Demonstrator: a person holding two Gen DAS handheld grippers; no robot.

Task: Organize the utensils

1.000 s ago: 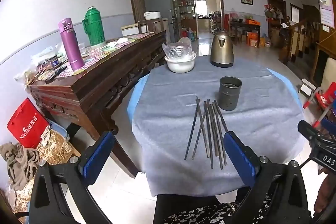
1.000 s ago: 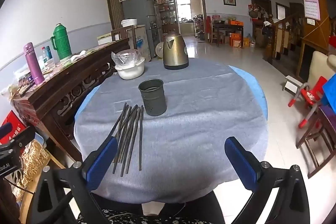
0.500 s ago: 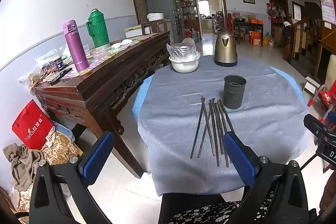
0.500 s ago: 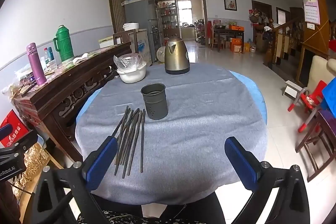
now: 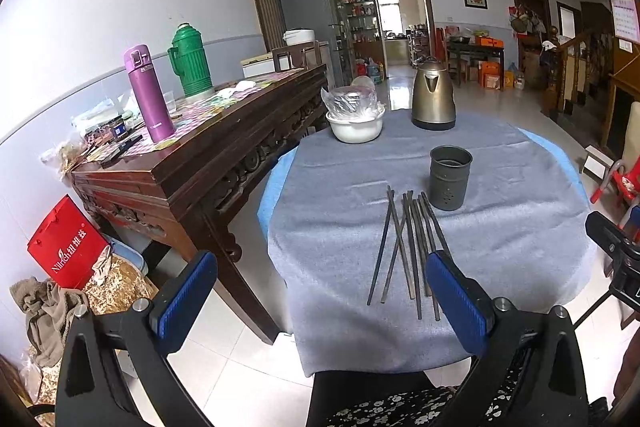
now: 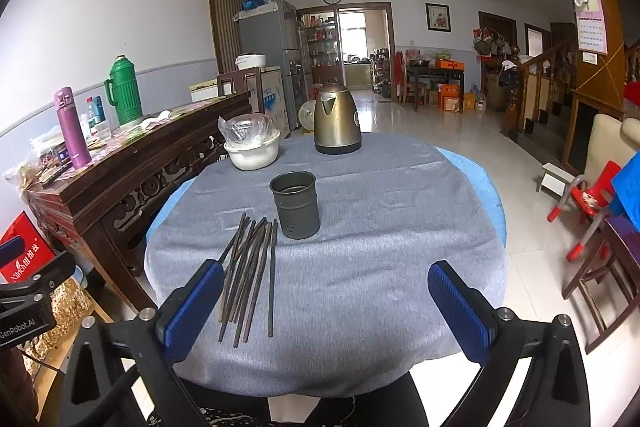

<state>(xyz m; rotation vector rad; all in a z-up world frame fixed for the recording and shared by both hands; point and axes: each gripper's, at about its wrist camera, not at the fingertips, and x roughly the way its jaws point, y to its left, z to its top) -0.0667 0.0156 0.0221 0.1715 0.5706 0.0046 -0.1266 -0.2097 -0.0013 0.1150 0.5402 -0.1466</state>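
Note:
Several dark chopsticks (image 5: 408, 247) lie loose in a bundle on the grey tablecloth (image 5: 500, 239), also in the right wrist view (image 6: 250, 267). A dark metal utensil cup (image 5: 450, 183) stands upright and empty just behind them, to their right (image 6: 295, 205). My left gripper (image 5: 320, 293) is open and empty, above the table's near left edge, short of the chopsticks. My right gripper (image 6: 326, 305) is open and empty, over the near edge, right of the chopsticks.
A white bowl with a plastic bag (image 5: 355, 121) and a brass kettle (image 5: 433, 101) stand at the table's far side. A dark wooden sideboard (image 5: 192, 155) with a purple flask and green thermos stands left. Red child chairs (image 6: 588, 203) are on the right.
Both grippers have risen and pulled back slightly, so the table sits a little lower and further in view. The chopsticks and cup have not moved. Both jaws stay open.

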